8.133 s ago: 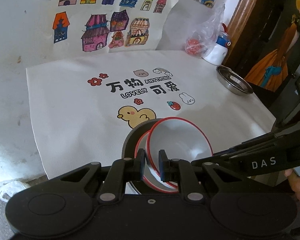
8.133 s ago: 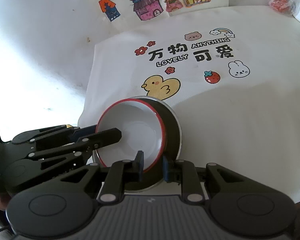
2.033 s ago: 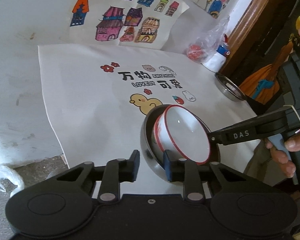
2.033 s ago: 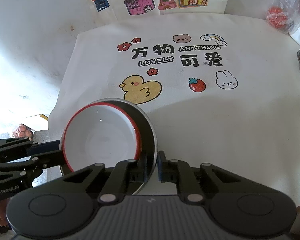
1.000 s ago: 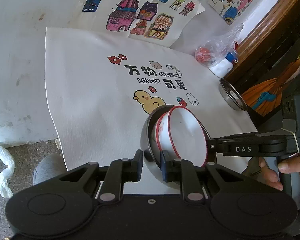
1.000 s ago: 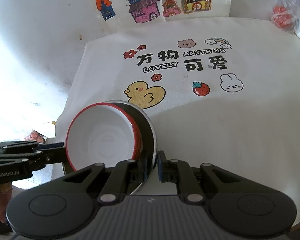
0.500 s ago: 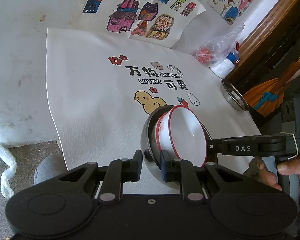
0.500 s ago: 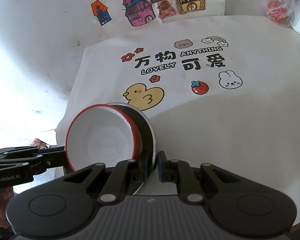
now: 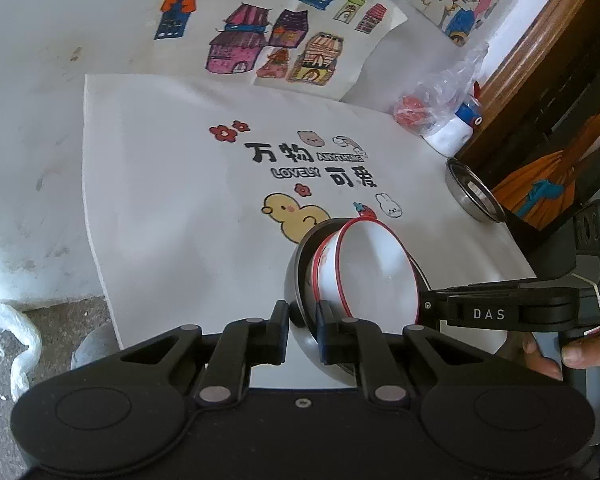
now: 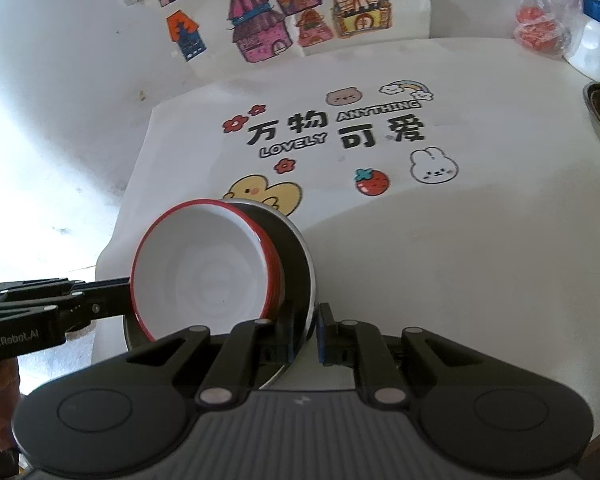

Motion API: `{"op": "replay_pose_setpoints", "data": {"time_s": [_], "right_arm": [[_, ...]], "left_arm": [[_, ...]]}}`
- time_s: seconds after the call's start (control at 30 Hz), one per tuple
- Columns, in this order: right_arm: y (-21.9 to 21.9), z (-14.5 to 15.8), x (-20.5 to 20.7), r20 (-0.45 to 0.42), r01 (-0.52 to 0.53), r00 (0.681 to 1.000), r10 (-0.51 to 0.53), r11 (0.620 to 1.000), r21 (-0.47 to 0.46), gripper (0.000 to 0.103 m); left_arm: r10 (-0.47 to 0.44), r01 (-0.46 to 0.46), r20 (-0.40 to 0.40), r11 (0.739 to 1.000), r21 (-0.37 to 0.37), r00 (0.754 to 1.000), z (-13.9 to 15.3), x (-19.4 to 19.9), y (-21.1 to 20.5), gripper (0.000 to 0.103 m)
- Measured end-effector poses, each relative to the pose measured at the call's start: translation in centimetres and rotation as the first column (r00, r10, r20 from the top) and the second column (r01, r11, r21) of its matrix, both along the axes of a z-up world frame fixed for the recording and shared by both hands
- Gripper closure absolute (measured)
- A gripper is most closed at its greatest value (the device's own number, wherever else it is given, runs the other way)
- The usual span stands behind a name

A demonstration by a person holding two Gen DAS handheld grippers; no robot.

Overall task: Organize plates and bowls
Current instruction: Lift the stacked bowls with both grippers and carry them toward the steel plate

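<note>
Two bowls are sitting nested and tilted above the cloth (image 10: pixel 440 280) on the tabletop: one red-rimmed white bowl (image 10: pixel 204 264) inside one steel bowl (image 10: pixel 300 264). The left claw (image 9: pixel 302 320) and right claw (image 10: pixel 304 330) are each gripping the steel bowl's rim. One more steel dish (image 9: pixel 474 192) is resting well apart by the edge.

A: Left gripper (image 9: pixel 302 322), body? 
B: Matte black, two round domed housings at the base, linked arms with silver pivot pins, one small screw at centre. Fingers (image 9: pixel 278 330) black, flat.

A: Right gripper (image 10: pixel 304 334)? 
B: Same black linkage and silver pins, but a ribbed grey panel at the base centre; its fingers (image 10: pixel 325 336) carry blue pads. Side marking reads "DAS"; the left one's reads "GenRobot.AI".

A: Hand? 
B: Right hand (image 9: pixel 580 354), bare skin, on a grey handle. White cord looped nearby.
</note>
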State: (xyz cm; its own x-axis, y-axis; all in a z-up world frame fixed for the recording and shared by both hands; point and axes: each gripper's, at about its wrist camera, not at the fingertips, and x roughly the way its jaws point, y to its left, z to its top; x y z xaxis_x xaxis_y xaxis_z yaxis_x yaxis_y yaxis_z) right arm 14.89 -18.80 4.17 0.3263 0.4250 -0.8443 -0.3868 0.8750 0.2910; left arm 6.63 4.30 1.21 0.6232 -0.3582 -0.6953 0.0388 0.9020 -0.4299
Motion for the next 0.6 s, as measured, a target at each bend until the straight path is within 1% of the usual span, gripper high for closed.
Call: {"op": "replay_pose_setpoints", "data": {"time_s": [0.23,0.4,0.6], "right_arm": [[-2.4,-0.3,1.8,0.004,0.024,1.0,-0.024,1.0,0.014,0.09],[-4.3,-0.3,3.3,0.015,0.044,0.999,-0.044,0.999,0.023,0.09],[-6.6,-0.4,4.8,0.014,0.08,0.997,-0.08,0.997,0.024,0.09]], "left_arm": [[-0.019,0.019,0.0,1.0,-0.004,1.0,0.1,2.0,-1.4,0.091],[-0.04,0.04,0.006,0.999,0.013,0.999,0.3,4.1,-3.4,0.091],[-0.063,0.063,0.006,0.998,0.013,0.998,0.5,6.6,-5.4,0.091]]}}
